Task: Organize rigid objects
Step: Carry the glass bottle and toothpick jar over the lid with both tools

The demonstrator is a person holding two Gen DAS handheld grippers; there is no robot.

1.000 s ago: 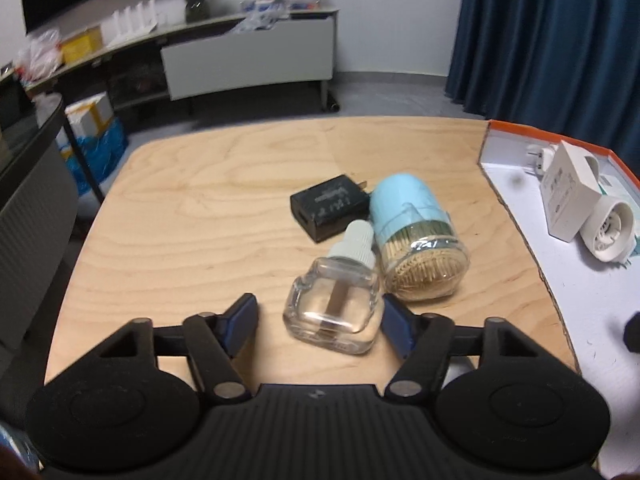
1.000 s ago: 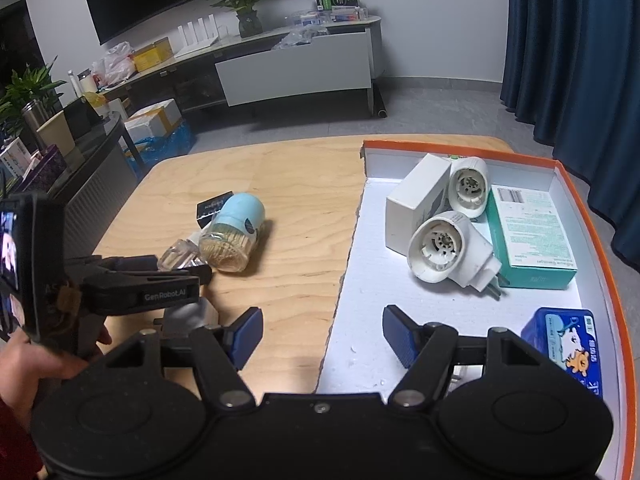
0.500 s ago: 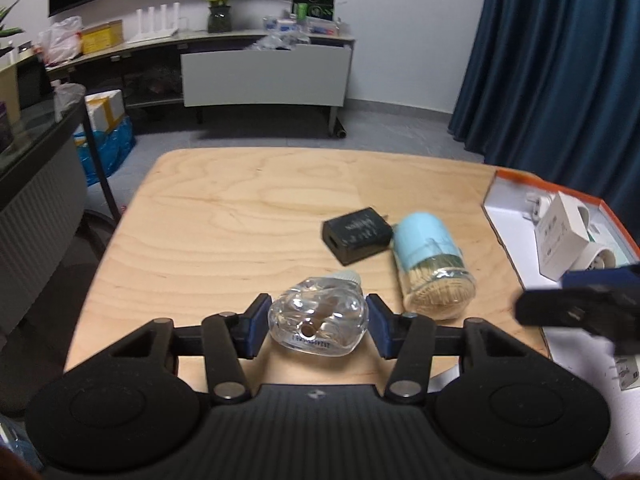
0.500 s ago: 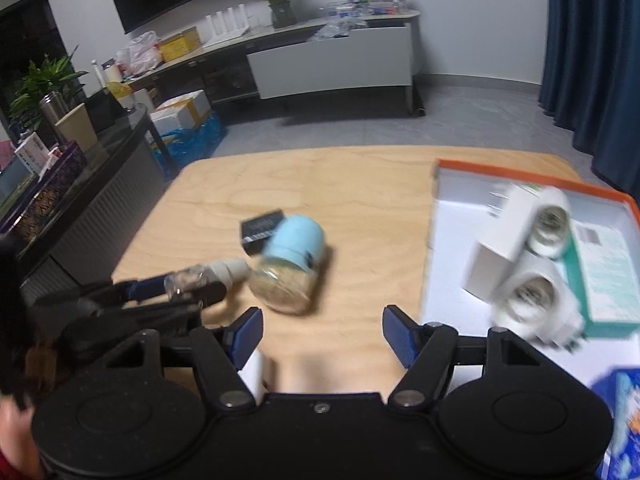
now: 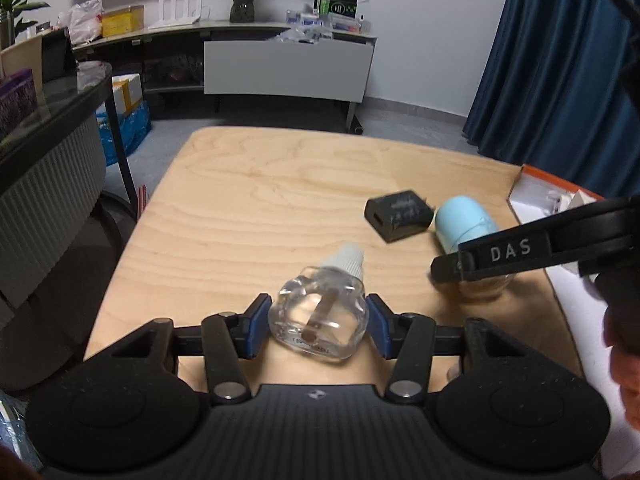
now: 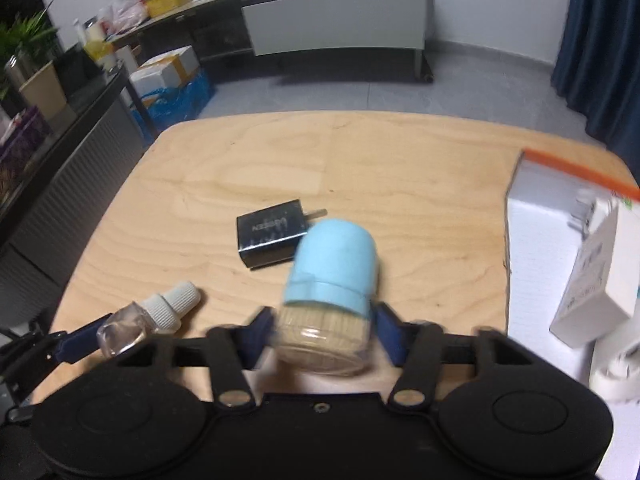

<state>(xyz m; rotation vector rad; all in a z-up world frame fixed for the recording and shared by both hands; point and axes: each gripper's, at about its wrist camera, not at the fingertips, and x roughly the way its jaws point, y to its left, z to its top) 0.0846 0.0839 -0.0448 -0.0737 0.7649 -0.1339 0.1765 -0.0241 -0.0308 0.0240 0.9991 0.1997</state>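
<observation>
My left gripper (image 5: pixel 319 327) is shut on a clear glass bottle with a white ribbed cap (image 5: pixel 320 320), held just above the wooden table (image 5: pixel 256 216). The bottle also shows in the right wrist view (image 6: pixel 148 320). My right gripper (image 6: pixel 324 330) has its blue pads on either side of a toothpick jar with a light blue lid (image 6: pixel 330 292), which lies on its side; the frame is blurred, so contact is unclear. The jar (image 5: pixel 464 224) is partly hidden by the right gripper's finger in the left wrist view. A black charger (image 6: pixel 272 236) lies beyond the jar.
An orange-rimmed white tray (image 6: pixel 536 248) sits at the table's right edge with a white box (image 6: pixel 596 288) in it. A dark desk (image 5: pixel 48 128) stands to the left. A sideboard (image 5: pixel 288 64) stands against the far wall.
My left gripper closed on the glass bottle and lifted it. My right gripper swung left from the tray to the toothpick jar and narrowed around it.
</observation>
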